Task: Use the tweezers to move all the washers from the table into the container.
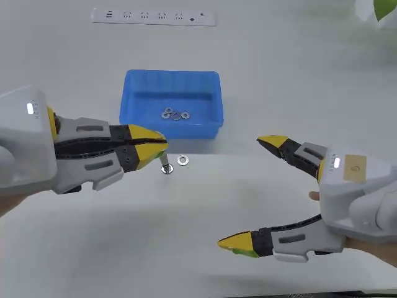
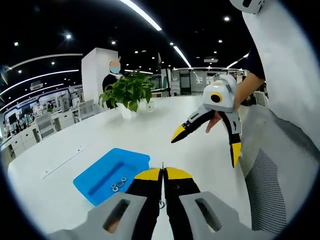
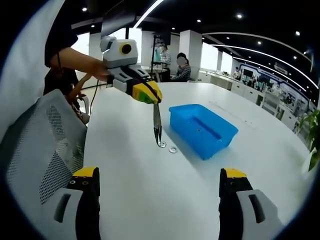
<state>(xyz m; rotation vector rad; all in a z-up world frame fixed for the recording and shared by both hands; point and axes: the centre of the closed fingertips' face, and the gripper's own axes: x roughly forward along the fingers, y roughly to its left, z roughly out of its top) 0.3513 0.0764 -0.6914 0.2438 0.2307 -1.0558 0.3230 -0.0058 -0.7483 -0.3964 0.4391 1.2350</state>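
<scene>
Two loose washers: flat on the white desk, side by side and just apart, just in front of the near wall of the container, well back from the desk's near edge.
Container: blue, open-topped, rectangular; stands toward the desk's far edge, with the power strip beyond it.
Stored washers: a small cluster lying close together on the container floor, close to its near wall.
Left gripper: jaws pressed together on the upper end of the tweezers, yellow tips meeting; it hangs above the desk's left side, pointing toward the loose washers.
Tweezers: slim, metal, pointing down from the left gripper; their points come down on the loose washer nearer the desk's left edge, but I cannot tell whether they pinch it.
Right gripper: jaws spread wide with nothing between them; held over the near right part of the desk, well apart from the washers.
Power strip: white, long, lying along the desk's far edge.
Plant: green, potted, standing toward the desk's far right.
Chair: mesh-backed, beside the desk.
</scene>
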